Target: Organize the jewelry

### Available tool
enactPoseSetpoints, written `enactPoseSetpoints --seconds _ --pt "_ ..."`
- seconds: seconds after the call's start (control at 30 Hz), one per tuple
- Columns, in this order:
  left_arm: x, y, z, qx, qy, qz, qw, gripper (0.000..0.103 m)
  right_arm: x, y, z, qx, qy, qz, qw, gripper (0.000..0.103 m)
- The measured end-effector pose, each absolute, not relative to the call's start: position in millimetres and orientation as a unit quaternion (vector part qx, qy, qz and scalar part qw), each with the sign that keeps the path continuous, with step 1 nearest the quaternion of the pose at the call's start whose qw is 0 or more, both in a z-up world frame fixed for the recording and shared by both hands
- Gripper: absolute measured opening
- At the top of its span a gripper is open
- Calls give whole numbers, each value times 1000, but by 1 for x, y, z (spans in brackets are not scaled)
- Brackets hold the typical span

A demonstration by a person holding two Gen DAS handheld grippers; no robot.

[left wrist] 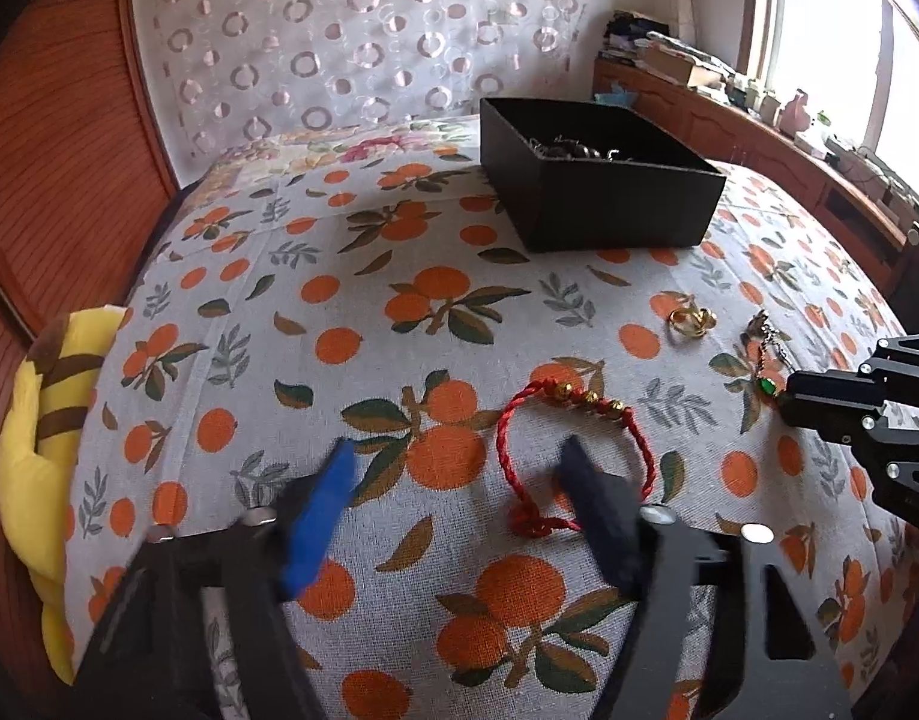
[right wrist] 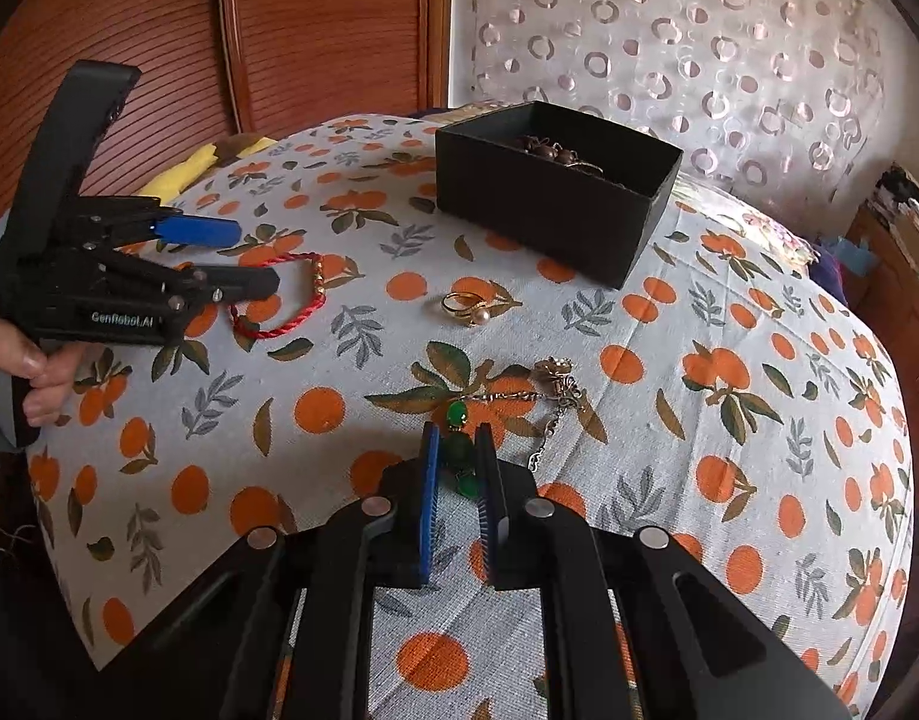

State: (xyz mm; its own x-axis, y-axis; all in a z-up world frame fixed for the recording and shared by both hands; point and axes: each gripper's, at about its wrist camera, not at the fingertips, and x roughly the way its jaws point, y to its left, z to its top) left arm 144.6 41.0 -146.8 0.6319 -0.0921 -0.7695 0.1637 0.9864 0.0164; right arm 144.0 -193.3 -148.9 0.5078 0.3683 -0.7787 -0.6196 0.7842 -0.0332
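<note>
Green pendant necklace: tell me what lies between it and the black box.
The green pendant necklace sits in the right tool. Toward the black box only the gold pearl ring lies on the cloth, low and slightly left; nothing stands in a lifted path.

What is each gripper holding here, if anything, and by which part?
Right gripper is shut on the green-stone pendant of the silver chain necklace. Left gripper is open and straddles the red braided cord bracelet.
</note>
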Motion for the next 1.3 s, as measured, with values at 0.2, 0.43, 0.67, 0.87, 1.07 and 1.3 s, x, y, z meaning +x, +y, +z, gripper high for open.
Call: enactPoseSetpoints --seconds 0.2,0.43,0.67,0.87,1.07,1.3 --pt "140 36 -144 47 417 -92 903 3 144 -193 -149 -155 403 290 854 13" --pt "127 36 -129 30 388 -93 917 2 144 -193 -149 -155 403 290 854 13" --pt "103 33 -93 13 337 -104 936 2 144 -193 -149 -155 403 290 854 13" --pt "95 28 -80 16 320 -113 941 2 145 -197 -140 -143 395 292 859 13" --pt "88 24 -67 16 304 -125 944 2 136 -206 -98 -128 352 294 880 13" --pt "85 16 -52 24 287 -131 949 2 126 -214 -62 -123 318 300 891 13"
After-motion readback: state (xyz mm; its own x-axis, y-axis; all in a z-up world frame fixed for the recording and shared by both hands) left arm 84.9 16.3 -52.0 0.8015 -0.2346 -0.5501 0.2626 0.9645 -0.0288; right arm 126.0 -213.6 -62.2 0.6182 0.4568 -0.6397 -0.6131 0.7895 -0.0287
